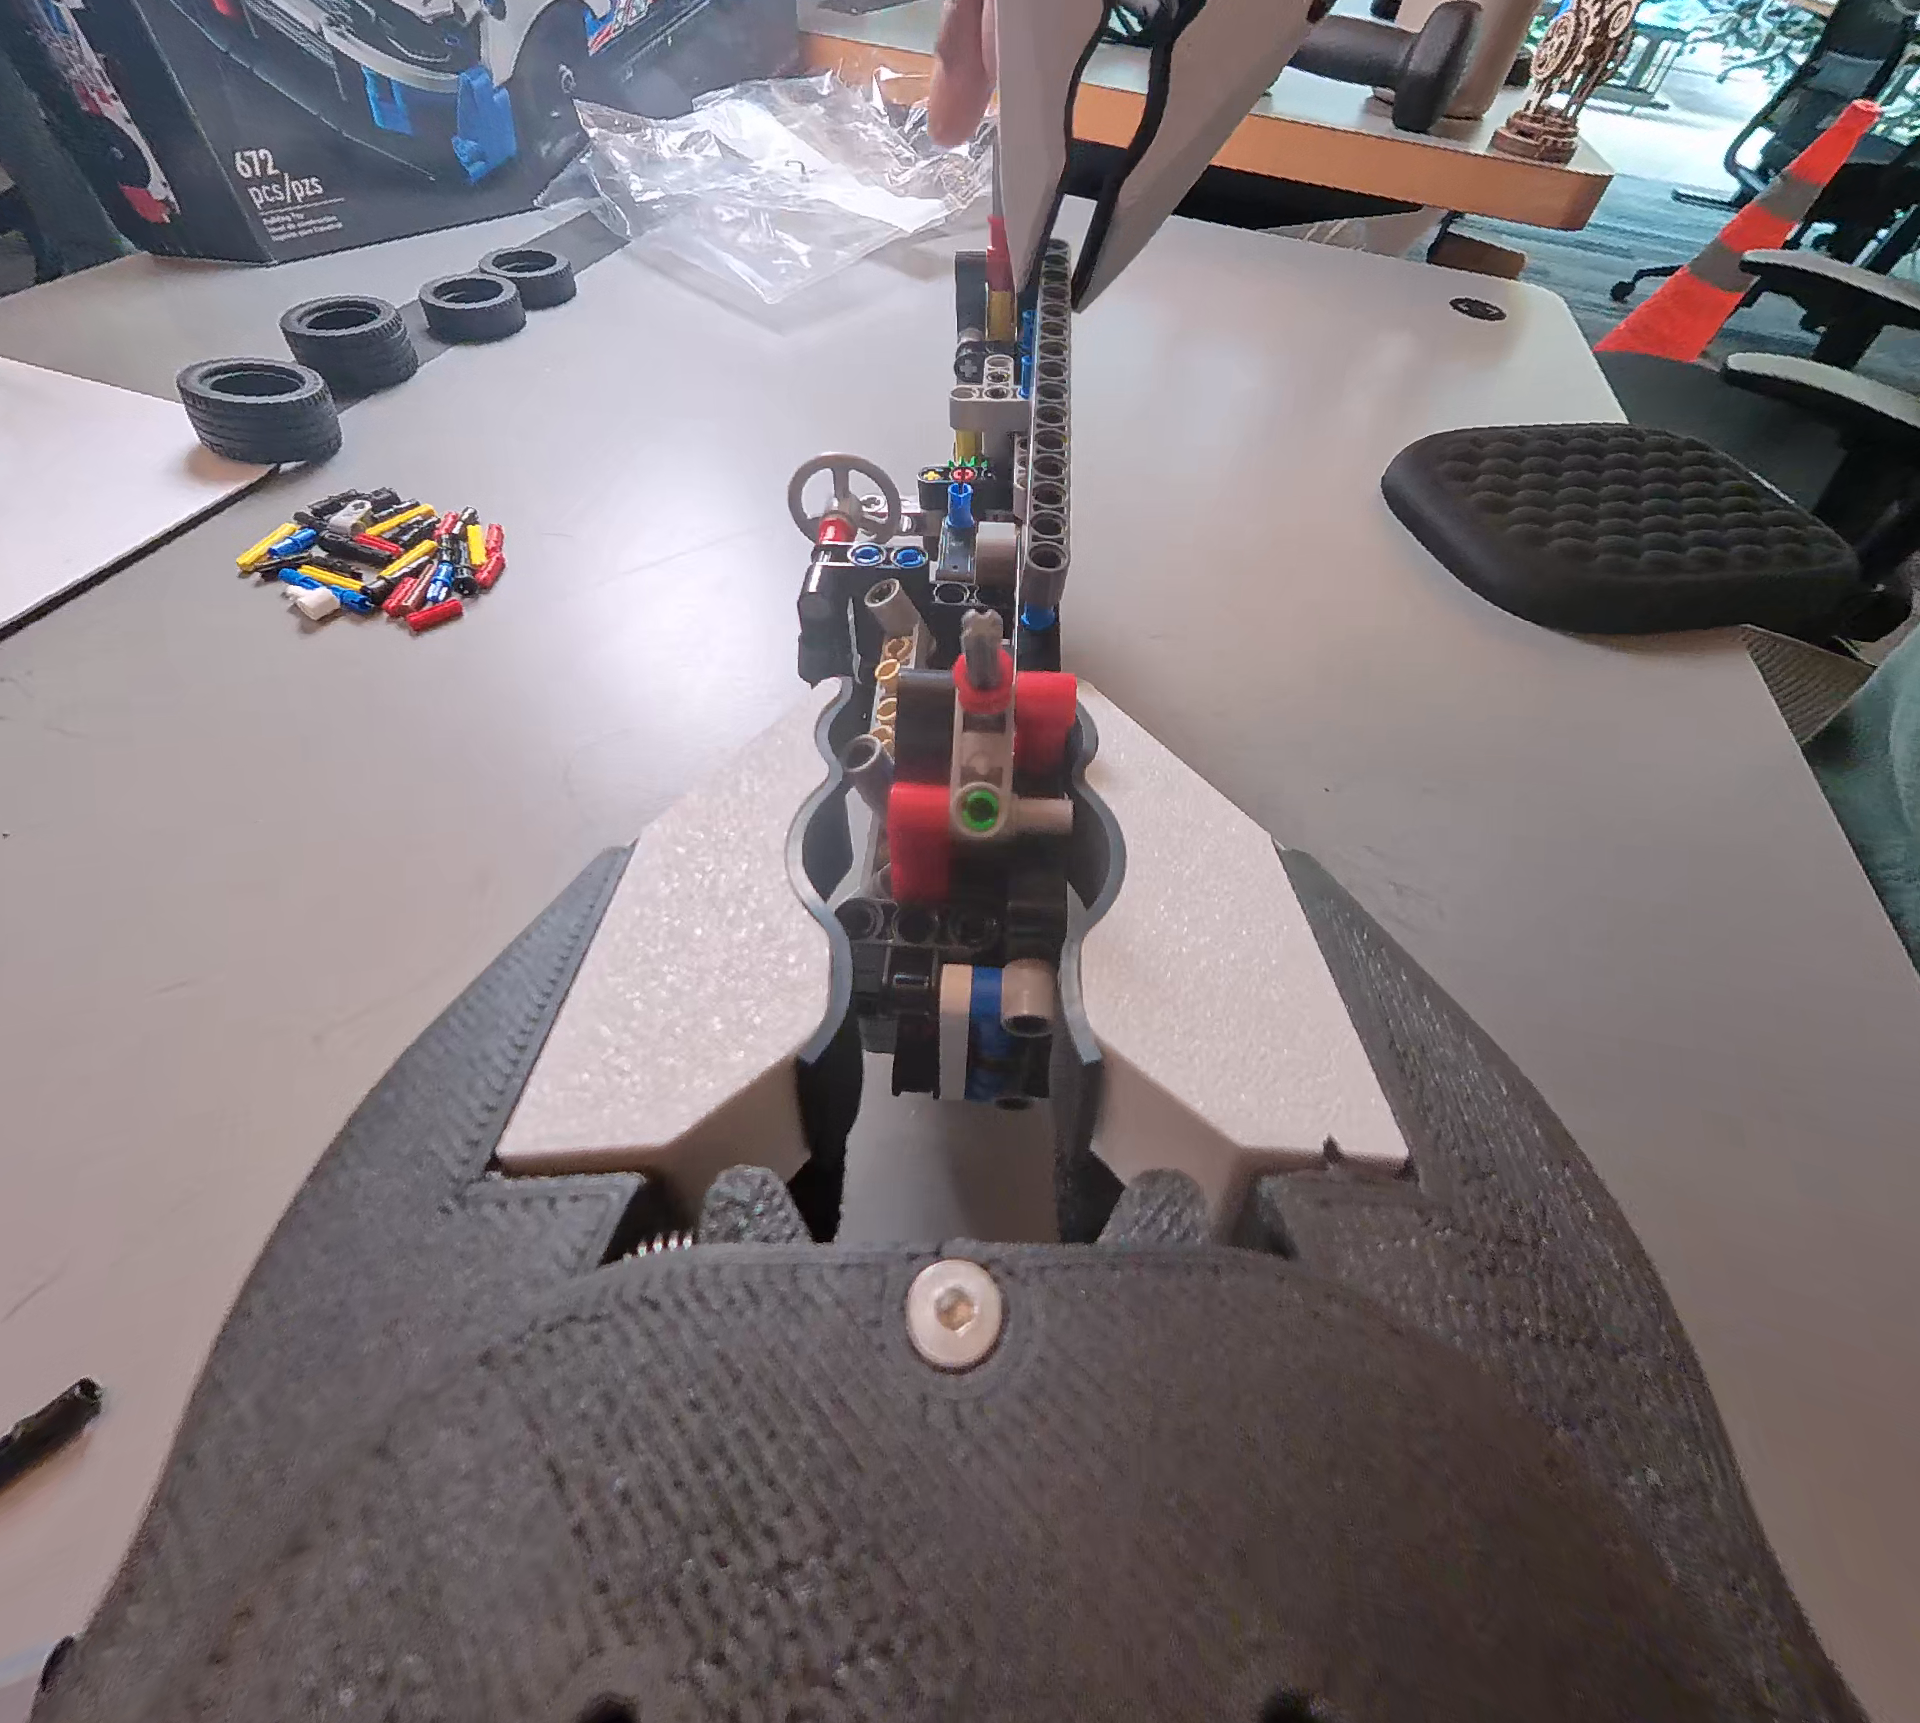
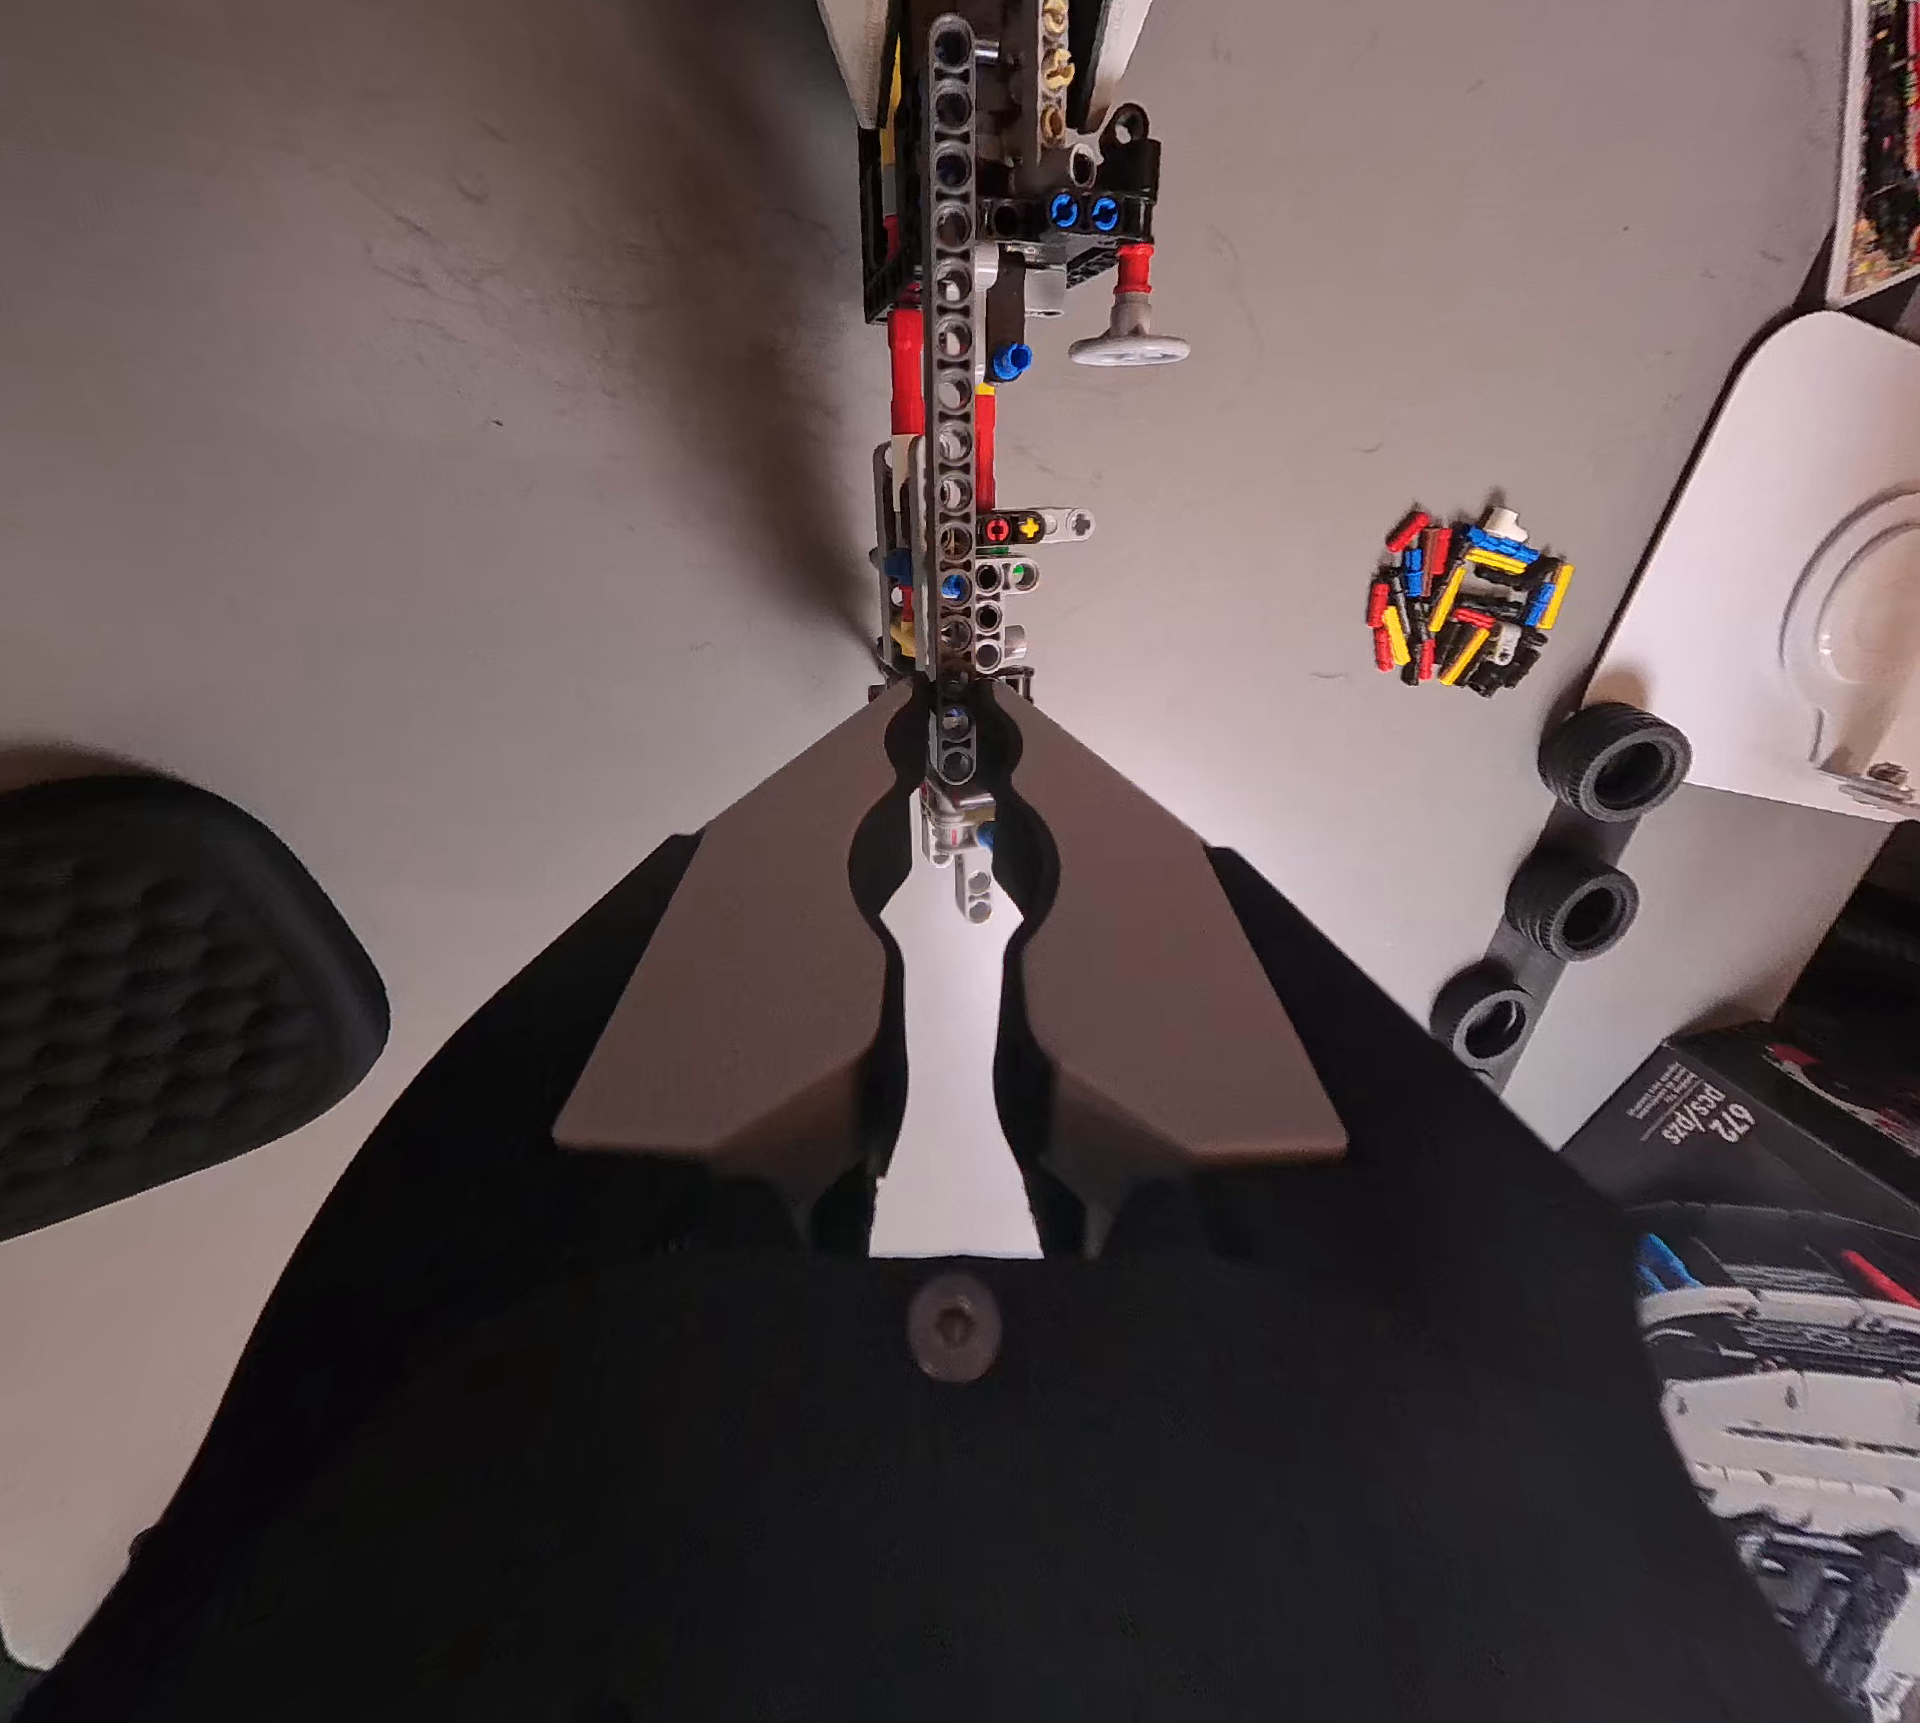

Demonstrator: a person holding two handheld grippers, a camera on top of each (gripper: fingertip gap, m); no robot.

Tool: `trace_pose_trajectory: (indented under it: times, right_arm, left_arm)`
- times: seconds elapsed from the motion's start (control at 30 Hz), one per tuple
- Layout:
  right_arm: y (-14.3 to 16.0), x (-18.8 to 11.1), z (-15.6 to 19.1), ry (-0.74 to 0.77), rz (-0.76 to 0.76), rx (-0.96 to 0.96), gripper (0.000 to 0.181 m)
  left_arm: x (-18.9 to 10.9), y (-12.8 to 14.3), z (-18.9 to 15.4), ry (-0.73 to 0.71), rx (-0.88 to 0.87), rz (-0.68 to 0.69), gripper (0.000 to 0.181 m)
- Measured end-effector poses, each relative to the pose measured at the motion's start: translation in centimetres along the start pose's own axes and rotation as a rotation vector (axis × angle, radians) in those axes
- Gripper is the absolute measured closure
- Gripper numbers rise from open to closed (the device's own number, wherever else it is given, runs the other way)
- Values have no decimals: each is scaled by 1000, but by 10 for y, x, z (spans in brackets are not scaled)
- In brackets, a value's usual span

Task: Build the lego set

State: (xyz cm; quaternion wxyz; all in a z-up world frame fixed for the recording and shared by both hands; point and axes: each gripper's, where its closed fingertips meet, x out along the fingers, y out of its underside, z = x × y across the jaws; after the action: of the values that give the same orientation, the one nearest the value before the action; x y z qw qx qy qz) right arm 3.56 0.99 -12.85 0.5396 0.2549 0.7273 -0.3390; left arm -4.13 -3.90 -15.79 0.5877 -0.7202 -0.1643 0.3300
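Grey tabletop (image 1: 1299, 530) bears tyres (image 1: 260, 408) and loose pins (image 1: 379, 558); both claws, left (image 1: 956, 728) and right (image 2: 954, 697), clamp the chassis (image 1: 997, 530).

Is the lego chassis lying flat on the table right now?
No: the left gripper and right gripper each clamp one end of the chassis.

Chassis (image 1: 956, 800): partly built, long and narrow, held on edge above the tabletop (image 1: 416, 842), gripped at both ends. Grey holed beam (image 1: 1047, 447) runs along one side; steering wheel (image 1: 844, 497) projects sideways. Loose pins (image 1: 379, 559), red, yellow, blue and black, lie heaped nearby. Four black tyres (image 1: 348, 343) stand in a row beyond them.
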Motion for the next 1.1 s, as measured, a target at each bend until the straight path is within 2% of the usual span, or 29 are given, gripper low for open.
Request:
trace_pose_trajectory:
  times: [0.57, 0.73, 0.97, 1.1]
  right_arm:
    - [2, 7, 0, -64, 40, -1, 177]
    - [2, 7, 1, -144, 24, 59, 177]
    - [1, 7, 5, -342, 7, 157, 177]
    - [0, 7, 6, -331, -1, 143, 177]
  left_arm:
    - [0, 1, -1, 11, 16, 8, 146]
    - [0, 1, -1, 17, 20, 12, 146]
    - [-1, 2, -1, 36, 34, 20, 146]
    - [-1, 1, 0, 36, 29, 19, 146]
